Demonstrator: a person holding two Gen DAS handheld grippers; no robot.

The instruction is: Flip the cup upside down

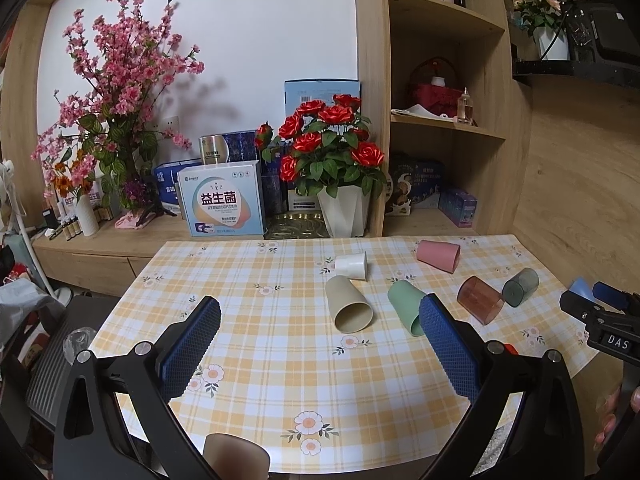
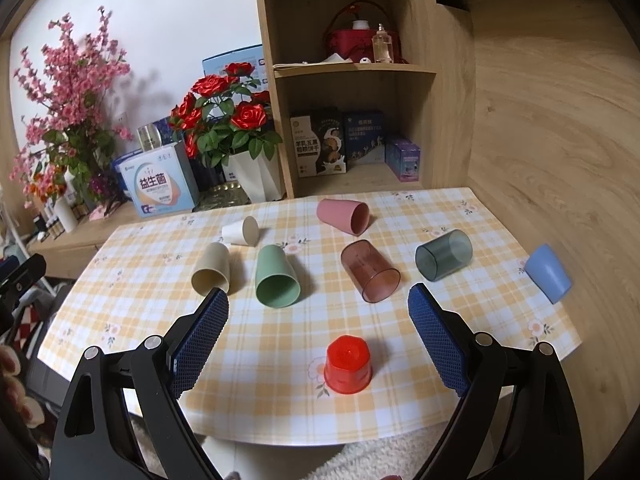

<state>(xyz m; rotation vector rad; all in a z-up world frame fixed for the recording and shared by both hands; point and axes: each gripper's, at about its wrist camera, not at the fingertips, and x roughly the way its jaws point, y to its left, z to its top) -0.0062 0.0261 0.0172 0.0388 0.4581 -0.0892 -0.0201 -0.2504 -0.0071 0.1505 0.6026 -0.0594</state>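
A table covered by a yellow plaid cloth [image 2: 280,400] with flower prints is seen from both wrist cameras. At the far left of the cloth a beige cup [image 2: 211,268] is laid on its side, its mouth turned toward the near edge, and just beyond it a small white cup [image 2: 240,232] is laid on its side as well. To their right a green cup [image 2: 277,276] is found on its side, mouth toward the near edge, followed by a transparent reddish cup [image 2: 370,270], also tipped over. Farther back a pink cup [image 2: 343,216] is laid with its mouth to the right. Further right a transparent dark grey cup [image 2: 443,254] is seen on its side, and at the right edge a blue cup [image 2: 547,267] is tipped over too. Near the front edge a red cup [image 2: 347,365] is stood upside down, base up, between the fingers of the right gripper [image 2: 318,304], whose jaws are spread wide and touch nothing. The left gripper [image 1: 320,314] is held over the near left part of the cloth, its jaws likewise spread apart and empty. Behind the table a pot of red roses [image 2: 224,120] is placed beside a wooden shelf [image 2: 352,68].
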